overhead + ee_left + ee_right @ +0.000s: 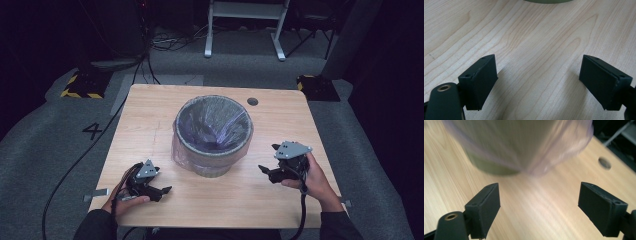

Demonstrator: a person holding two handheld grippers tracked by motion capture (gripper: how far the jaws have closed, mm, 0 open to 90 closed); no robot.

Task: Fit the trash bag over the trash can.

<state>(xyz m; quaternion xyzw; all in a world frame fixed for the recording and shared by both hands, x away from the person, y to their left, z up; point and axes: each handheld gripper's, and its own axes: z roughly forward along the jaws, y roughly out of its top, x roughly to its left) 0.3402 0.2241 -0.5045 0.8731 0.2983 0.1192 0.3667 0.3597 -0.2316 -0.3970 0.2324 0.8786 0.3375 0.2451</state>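
Bin first: a round olive-green waste bin (213, 131) lined with a thin translucent purplish plastic bag (182, 150) stands upright at the middle of the high view, its open mouth facing up and the bag's loose skirt hanging down the outer wall to the light wooden table (145, 115). In the right gripper view the bagged wall fills the upper left of the frame, just ahead of the black two-jaw right gripper (270, 161) — jaws spread wide, nothing between them. That gripper, at lower right of the bin in the high view, looks the nearer one. The black two-jaw left gripper (161, 190) sits at lower left, also wide and empty, with the bin's base at the top edge of its own view. Nothing stands between either gripper and the bin; a small round hole in the tabletop (252, 101) lies beyond it.
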